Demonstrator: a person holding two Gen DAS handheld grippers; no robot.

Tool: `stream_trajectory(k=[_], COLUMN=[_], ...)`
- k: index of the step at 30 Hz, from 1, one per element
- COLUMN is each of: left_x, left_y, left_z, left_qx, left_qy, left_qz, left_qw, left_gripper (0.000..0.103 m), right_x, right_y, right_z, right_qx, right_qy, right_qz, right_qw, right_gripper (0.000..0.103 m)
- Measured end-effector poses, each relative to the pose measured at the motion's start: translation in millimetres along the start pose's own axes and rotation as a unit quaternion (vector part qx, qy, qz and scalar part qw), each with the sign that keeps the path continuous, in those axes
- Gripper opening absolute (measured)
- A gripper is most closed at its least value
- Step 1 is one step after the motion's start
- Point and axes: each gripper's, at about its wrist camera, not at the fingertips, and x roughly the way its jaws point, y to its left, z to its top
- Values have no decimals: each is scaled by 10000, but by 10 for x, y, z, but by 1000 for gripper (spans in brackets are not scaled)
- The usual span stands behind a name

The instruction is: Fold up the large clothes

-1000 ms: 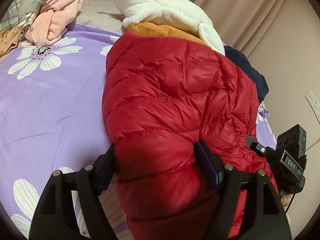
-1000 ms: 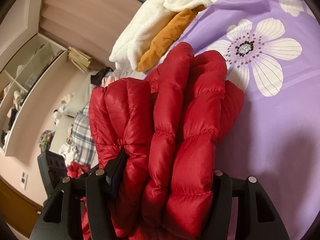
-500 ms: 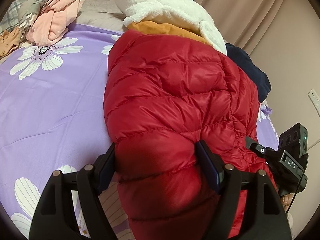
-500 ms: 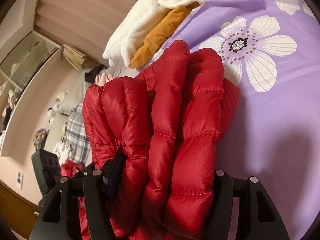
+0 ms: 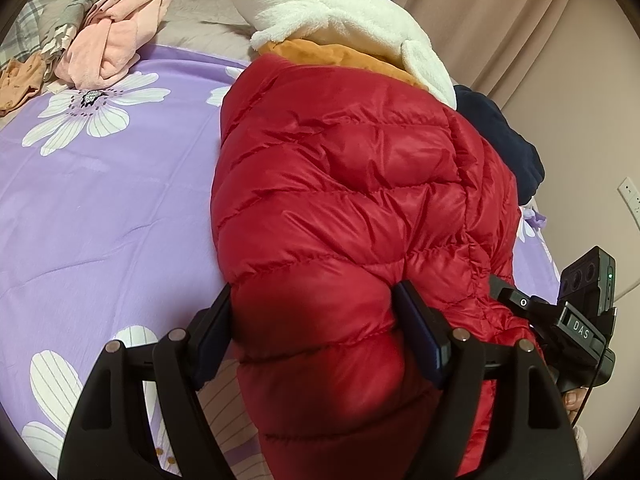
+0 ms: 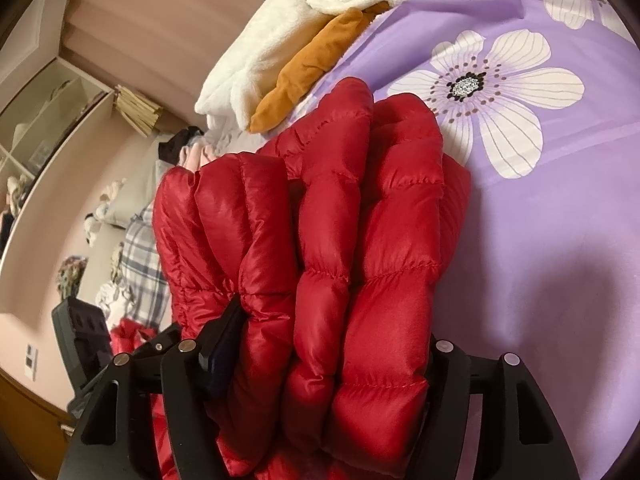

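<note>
A red quilted down jacket [image 5: 344,184] lies folded in thick layers on a purple flowered bedsheet [image 5: 100,208]. My left gripper [image 5: 316,320] is shut on a thick bunch of the jacket's near edge. My right gripper [image 6: 332,356] is shut on several stacked layers of the same jacket [image 6: 344,216], which fills the gap between its fingers. The right gripper's body also shows at the right edge of the left wrist view [image 5: 576,320], close beside the jacket.
A white fleece garment [image 5: 332,12] lies over an orange one [image 5: 340,54] just beyond the jacket. A navy garment [image 5: 500,136] sits at its far right. Pink clothes [image 5: 112,44] and plaid fabric [image 5: 36,20] are piled at the far left. Curtains and a wall stand close behind.
Both grippers have kept their hold on the jacket. The views have shifted slightly, with the jacket bundle carried a little toward the white and orange garments.
</note>
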Motion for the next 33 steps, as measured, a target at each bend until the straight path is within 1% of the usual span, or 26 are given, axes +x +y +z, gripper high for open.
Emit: stream_trajectory(k=[8, 24, 33], left_x=[-9, -40, -57], left_y=[5, -26, -46], left_z=[-1, -21, -45], left_qx=[16, 106, 113], left_qy=[4, 23, 32], left_qz=[23, 170, 235], left_qw=[10000, 9998, 9997], left_gripper=[79, 79, 79], right_x=[7, 13, 10], right_y=[3, 69, 102], right_z=[-26, -36, -51], right_qx=[-36, -58, -138], right_qy=[-3, 12, 8], right_qz=[-165, -406, -594], right_qw=[9999, 9992, 9981], right_gripper=[71, 74, 77])
